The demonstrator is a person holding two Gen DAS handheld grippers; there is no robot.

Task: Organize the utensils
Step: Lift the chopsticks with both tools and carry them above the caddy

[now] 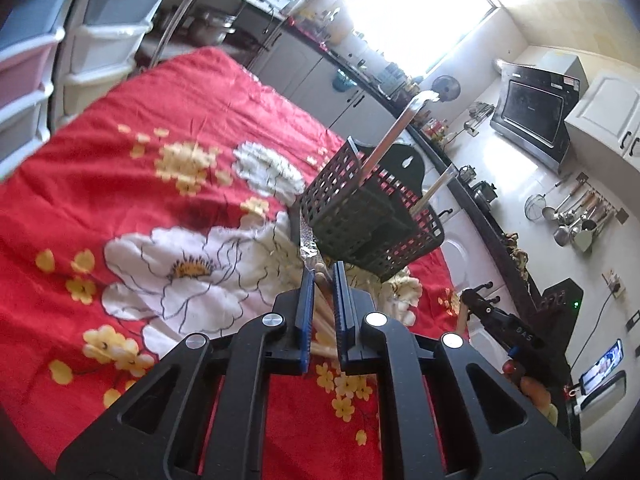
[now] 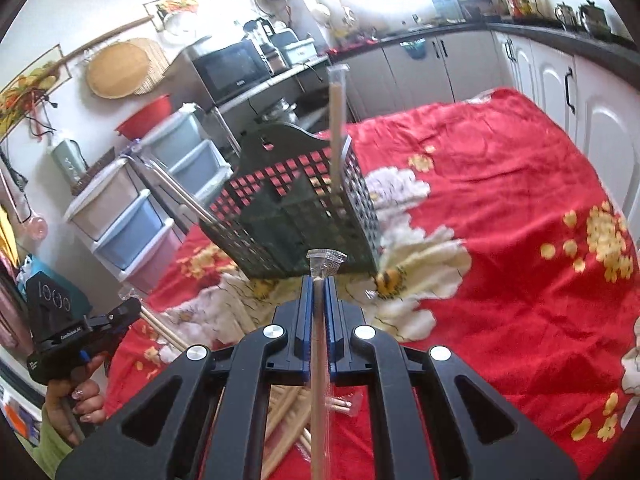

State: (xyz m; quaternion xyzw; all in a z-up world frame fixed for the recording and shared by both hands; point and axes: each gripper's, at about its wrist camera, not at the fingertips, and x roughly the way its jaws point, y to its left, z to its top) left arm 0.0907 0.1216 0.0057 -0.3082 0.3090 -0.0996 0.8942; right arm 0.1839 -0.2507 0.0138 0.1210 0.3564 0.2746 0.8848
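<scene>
Red floral cloth [image 2: 500, 208] covers table. Right gripper [image 2: 319, 280] clenched on plastic-sleeved chopsticks [image 2: 319, 360]; left gripper [image 1: 322, 276] clenched on second wrapped pair [image 1: 320, 276], both lifted clear of loose pile [image 2: 280, 412] at 6 o'clock. Step, by judgement: carrying to black mesh caddy [image 2: 296, 216] at 12 o'clock. Next move calls for tipping each pair upright over open compartment. Caddy already holds two wrapped pairs, leaning.

Blown-out window [image 1: 416, 12] floods both views with daylight; fisheye edges bend, distant shelves perhaps slightly blurred.
</scene>
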